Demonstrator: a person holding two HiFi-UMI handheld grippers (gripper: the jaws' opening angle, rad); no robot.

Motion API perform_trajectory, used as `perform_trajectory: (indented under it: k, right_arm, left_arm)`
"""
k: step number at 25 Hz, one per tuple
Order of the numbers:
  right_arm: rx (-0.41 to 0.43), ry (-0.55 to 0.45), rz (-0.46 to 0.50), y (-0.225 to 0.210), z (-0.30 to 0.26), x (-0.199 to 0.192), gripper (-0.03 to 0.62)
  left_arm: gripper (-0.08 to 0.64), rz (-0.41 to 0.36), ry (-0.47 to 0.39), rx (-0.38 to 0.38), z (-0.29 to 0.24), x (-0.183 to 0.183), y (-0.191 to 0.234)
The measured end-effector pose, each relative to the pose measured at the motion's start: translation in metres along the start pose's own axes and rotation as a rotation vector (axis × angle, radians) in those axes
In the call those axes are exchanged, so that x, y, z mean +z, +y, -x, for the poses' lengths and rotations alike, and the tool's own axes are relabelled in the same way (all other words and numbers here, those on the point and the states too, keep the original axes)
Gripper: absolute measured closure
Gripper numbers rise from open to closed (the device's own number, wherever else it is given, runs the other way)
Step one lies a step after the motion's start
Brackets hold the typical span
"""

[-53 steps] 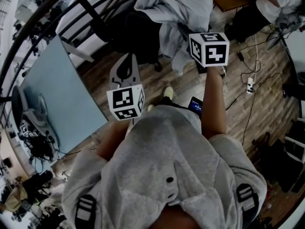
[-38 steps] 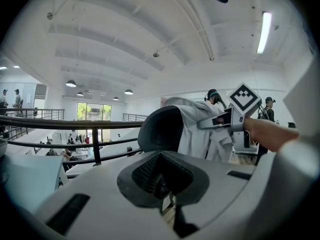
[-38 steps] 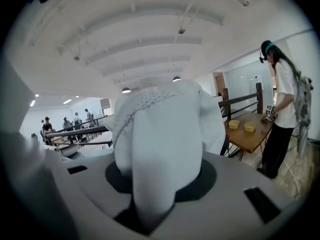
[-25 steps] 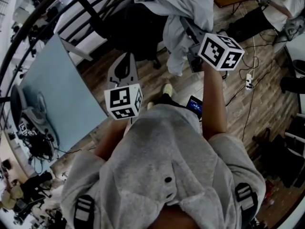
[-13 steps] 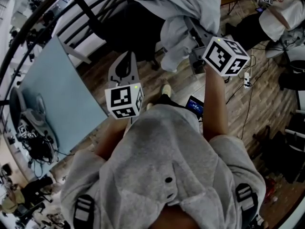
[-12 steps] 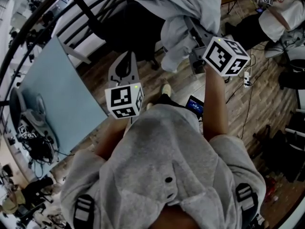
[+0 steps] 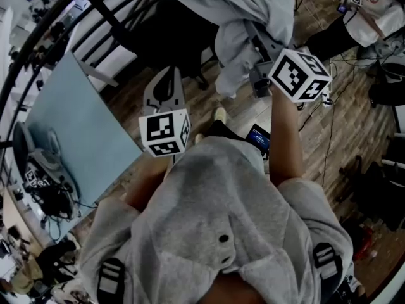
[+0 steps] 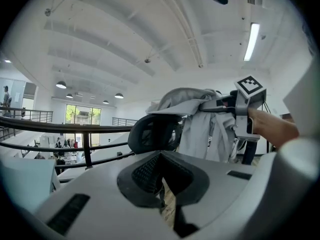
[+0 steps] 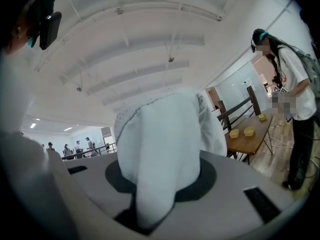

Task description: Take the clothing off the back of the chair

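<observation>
Grey garment point(image 7: 247, 11) pinched between right gripper point(image 9: 152, 199) jaws, bunched upward, apparently not yet clear of black chair back point(image 8: 155, 131); left gripper point(image 7: 168, 81) closed, empty.

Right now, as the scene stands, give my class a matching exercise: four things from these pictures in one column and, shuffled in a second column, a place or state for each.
Column one
1. pale grey cloth garment
2. black mesh office chair
3. left gripper
4. right gripper

Column two
a. clamped on cloth
b. beside the dark railing
c. holding nothing
d. draped over a backrest

Pairs: 1-d, 2-b, 3-c, 4-a
</observation>
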State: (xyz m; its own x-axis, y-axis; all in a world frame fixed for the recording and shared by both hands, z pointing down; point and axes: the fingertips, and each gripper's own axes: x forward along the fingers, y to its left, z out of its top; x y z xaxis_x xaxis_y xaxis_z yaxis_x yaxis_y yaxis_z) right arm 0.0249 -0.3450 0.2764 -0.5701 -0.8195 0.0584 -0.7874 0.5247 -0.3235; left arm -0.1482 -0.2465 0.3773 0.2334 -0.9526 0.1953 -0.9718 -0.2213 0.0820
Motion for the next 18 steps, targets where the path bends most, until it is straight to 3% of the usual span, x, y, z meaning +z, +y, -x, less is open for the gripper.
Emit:
perform_trajectory:
  k: [18]
  right_arm:
    - [-0.006, -0.117, 0.015, 0.021, 0.058, 0.019, 0.448]
  left_arm:
    - [0.549, -0.007, -0.017, -0.022, 0.030, -0.005, -0.012]
